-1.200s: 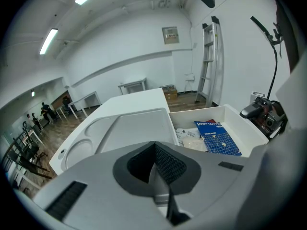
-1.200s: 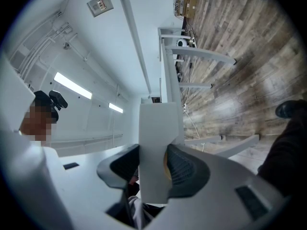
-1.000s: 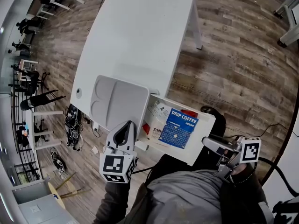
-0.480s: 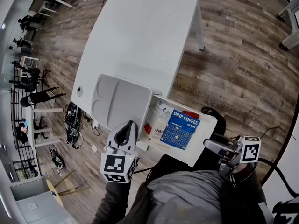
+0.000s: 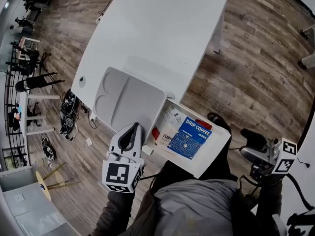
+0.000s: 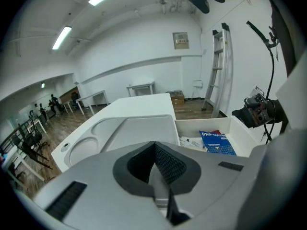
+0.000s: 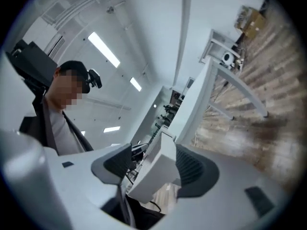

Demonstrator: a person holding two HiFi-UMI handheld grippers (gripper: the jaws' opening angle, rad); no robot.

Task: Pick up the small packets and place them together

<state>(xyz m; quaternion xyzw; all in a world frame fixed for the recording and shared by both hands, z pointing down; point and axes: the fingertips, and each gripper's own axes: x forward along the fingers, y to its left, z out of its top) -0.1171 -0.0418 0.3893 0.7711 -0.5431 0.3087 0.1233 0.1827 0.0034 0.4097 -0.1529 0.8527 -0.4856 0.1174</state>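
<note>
A white box (image 5: 216, 149) at the table's near edge holds the packets: a blue "DRIP COFFEE" packet (image 5: 189, 135), white packets (image 5: 169, 123) and a bit of a red one (image 5: 155, 133). The blue packet (image 6: 215, 142) also shows in the left gripper view. My left gripper (image 5: 132, 132) hangs just in front of the grey tray (image 5: 130, 100), shut and empty (image 6: 154, 152). My right gripper (image 5: 251, 144) is over the floor, right of the box. Its jaws are opening wide (image 7: 153, 164). The box's corner (image 7: 156, 174) shows between them, and the pads do not press on it.
The grey compartment tray lies left of the box on a long white table (image 5: 157, 28). Wood floor (image 5: 256, 73) lies to the right. A person stands behind the right gripper (image 7: 57, 119). Chairs and clutter (image 5: 34, 82) stand far left.
The right gripper has swung right, away from the box's corner, and its jaws stand wider. The left gripper has barely moved. The head view has shifted a little.
</note>
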